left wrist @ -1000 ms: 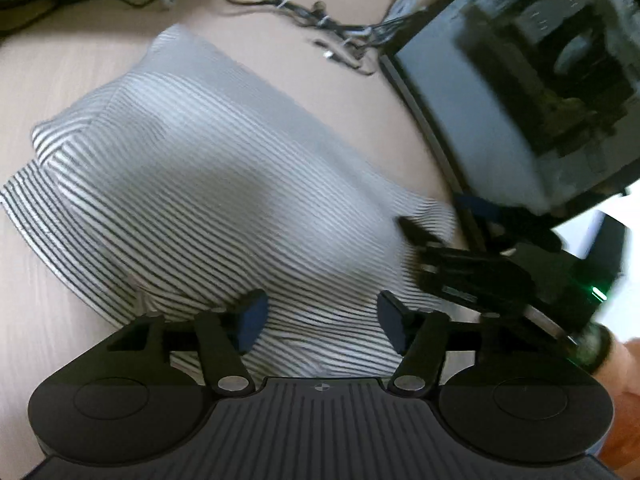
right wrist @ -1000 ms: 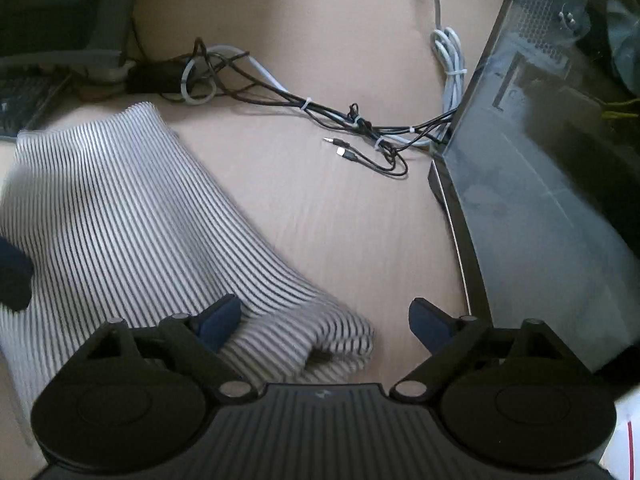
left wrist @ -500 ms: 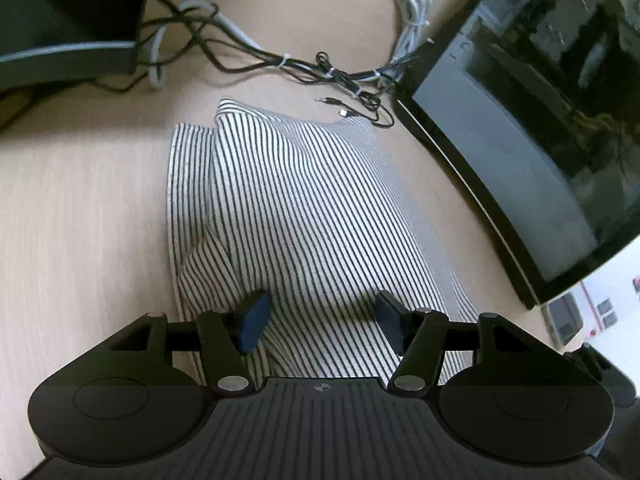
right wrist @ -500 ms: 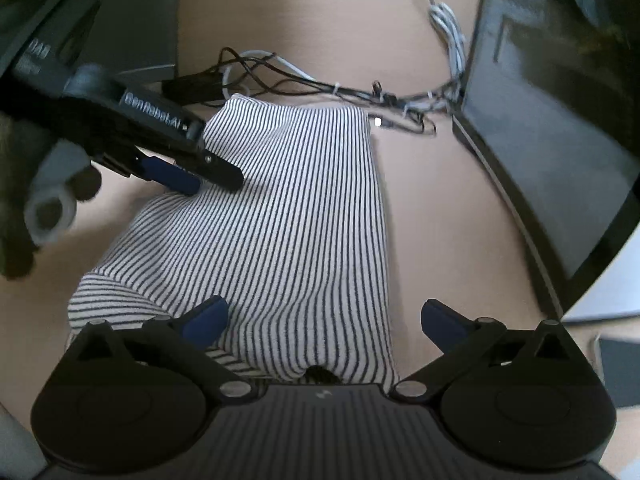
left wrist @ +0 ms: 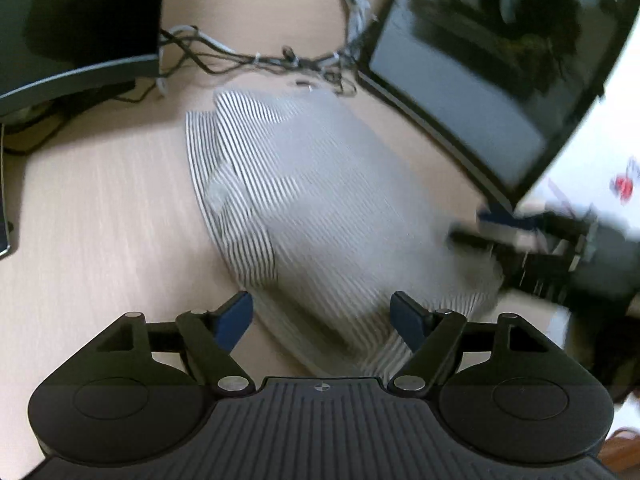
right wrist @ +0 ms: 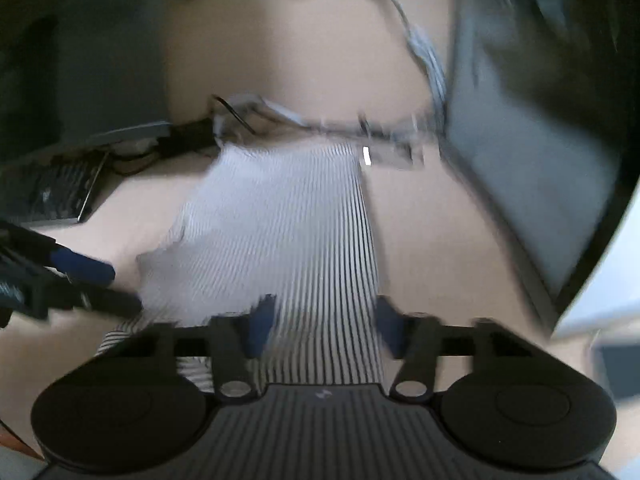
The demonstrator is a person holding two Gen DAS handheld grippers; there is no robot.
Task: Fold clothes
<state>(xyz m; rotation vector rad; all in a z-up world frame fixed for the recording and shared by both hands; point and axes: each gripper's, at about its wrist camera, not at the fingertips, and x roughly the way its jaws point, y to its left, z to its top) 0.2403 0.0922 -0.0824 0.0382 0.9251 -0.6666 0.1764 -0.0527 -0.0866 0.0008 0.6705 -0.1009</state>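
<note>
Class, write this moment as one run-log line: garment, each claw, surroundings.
garment: striped cloth folded on desk | left claw: open, just widening | right claw: narrowing over cloth, grip unclear | cables behind

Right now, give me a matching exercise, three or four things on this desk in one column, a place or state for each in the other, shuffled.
Things:
1. striped garment
2. cables
3. left gripper
4. glass-sided case

States:
A. tangled beyond the garment
B. folded on the desk
C. standing right of the garment
D. jaws apart, just opened wider

Pairs: 1-B, 2-A, 3-D, 4-C
</note>
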